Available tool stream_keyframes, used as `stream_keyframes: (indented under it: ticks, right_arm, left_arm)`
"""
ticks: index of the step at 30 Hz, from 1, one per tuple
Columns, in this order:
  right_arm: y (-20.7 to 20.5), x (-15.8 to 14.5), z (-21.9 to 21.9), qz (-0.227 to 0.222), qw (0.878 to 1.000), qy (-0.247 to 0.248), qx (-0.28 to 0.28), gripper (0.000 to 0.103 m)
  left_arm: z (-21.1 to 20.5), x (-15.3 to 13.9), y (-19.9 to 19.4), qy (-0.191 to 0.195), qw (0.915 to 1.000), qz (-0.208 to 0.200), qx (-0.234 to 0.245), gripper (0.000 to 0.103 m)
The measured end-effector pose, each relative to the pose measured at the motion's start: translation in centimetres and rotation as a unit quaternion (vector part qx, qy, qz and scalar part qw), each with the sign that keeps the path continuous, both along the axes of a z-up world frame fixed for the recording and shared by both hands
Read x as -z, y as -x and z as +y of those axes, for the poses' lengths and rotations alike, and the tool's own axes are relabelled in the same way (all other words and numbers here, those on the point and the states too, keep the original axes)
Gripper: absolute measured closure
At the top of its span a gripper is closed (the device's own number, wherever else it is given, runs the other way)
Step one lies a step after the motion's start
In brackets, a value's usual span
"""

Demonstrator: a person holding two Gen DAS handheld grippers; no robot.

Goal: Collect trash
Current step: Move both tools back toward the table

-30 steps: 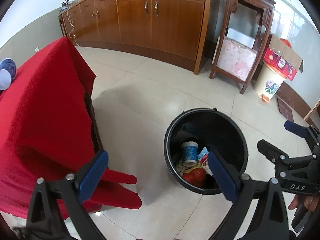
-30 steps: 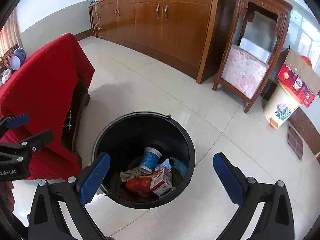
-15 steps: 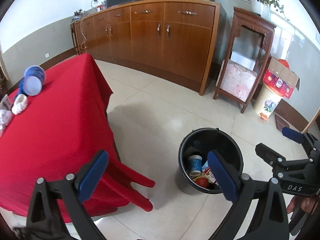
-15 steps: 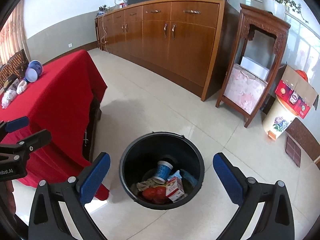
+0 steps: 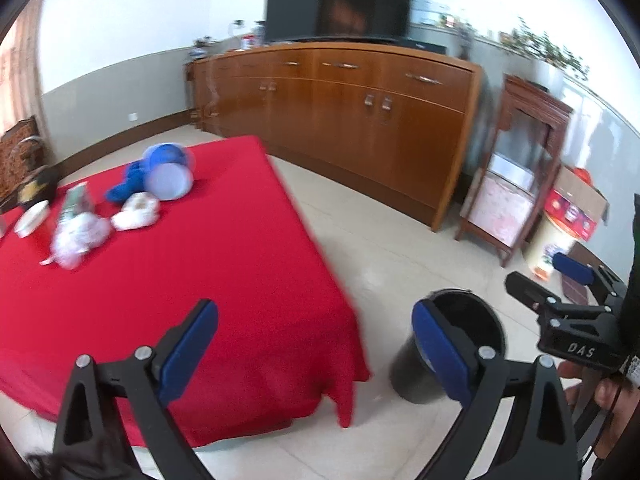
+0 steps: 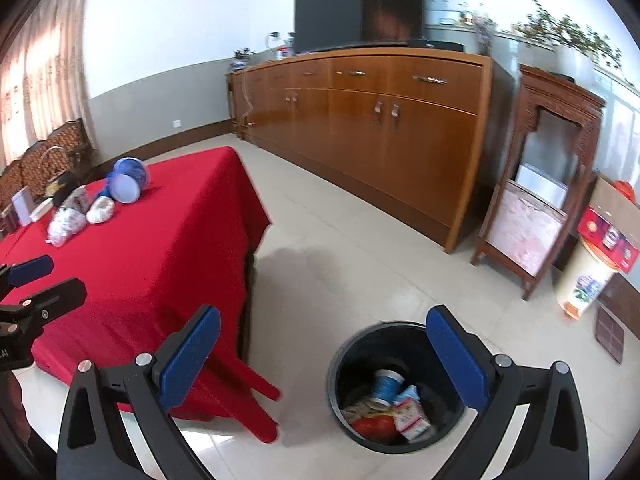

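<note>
With both sets of blue pads spread wide and nothing between them, the left claw (image 5: 316, 344) and the right claw (image 6: 324, 352) hang empty in the air. Measured from the black bin (image 6: 396, 388) on the tiled floor, the right claw sits almost directly above, its right pad crossing the bin's rim in the right wrist view; the left claw is off to the bin's left, over the near corner of the red worktop (image 5: 200, 240). Inside the bin lie a blue and white cup (image 6: 386, 388), a small red and white carton (image 6: 412, 420), something red (image 6: 374, 426) and crumpled paper (the rest of the contents are too dark to make out).

To the left of the bin and well apart from it, on the far end of the worktop, the remaining litter sits in a cluster: a tipped blue tub (image 5: 170, 168), a blue crumpled piece (image 5: 126, 186) touching it, a white wad (image 5: 136, 214) just beside, and a pale crumpled bag (image 5: 78, 240) near that. Behind the bin stands a long wooden sideboard (image 6: 380, 120), with a carved wooden stand (image 6: 548, 176) to its right.
</note>
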State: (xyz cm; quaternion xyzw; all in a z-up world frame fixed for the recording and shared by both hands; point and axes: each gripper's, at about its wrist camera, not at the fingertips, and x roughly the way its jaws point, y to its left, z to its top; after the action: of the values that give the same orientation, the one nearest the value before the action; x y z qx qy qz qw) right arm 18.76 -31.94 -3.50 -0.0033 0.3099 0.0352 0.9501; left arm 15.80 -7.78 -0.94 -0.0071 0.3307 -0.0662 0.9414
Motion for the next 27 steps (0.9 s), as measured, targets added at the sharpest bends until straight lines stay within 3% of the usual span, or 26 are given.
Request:
stream_keyframes:
  ticks: [3, 7, 15, 21, 27]
  right_arm:
    - [-0.8, 0.1, 2.6, 0.013, 0.999, -0.019, -0.036, 0.0]
    - [-1.9, 0.2, 6.9, 0.033, 0.997, -0.007, -0.065, 0.0]
    - [-3.5, -0.6, 16.3, 0.021, 0.989, -0.014, -0.143, 0.0]
    - [-5.1, -1.2, 22.6, 0.016, 0.982, -0.008, -0.188, 0.0]
    - [-6.8, -1.1, 27.1, 0.018, 0.976, -0.001, -0.216, 0.0]
  left_arm:
    - [3.3, -0.1, 0.4, -0.008, 0.9993, -0.005, -0.035, 0.005]
    - [7.4, -0.3, 0.8, -0.014, 0.9967, -0.013, -0.079, 0.005]
    - [16.2, -0.1, 1.7, -0.008, 0.9877, -0.014, -0.156, 0.005]
    - [21.2, 0.2, 1.7, -0.006, 0.9813, -0.017, -0.192, 0.005]
    - [24.1, 1.0, 0.3, 0.002, 0.9802, -0.013, -0.198, 0.011]
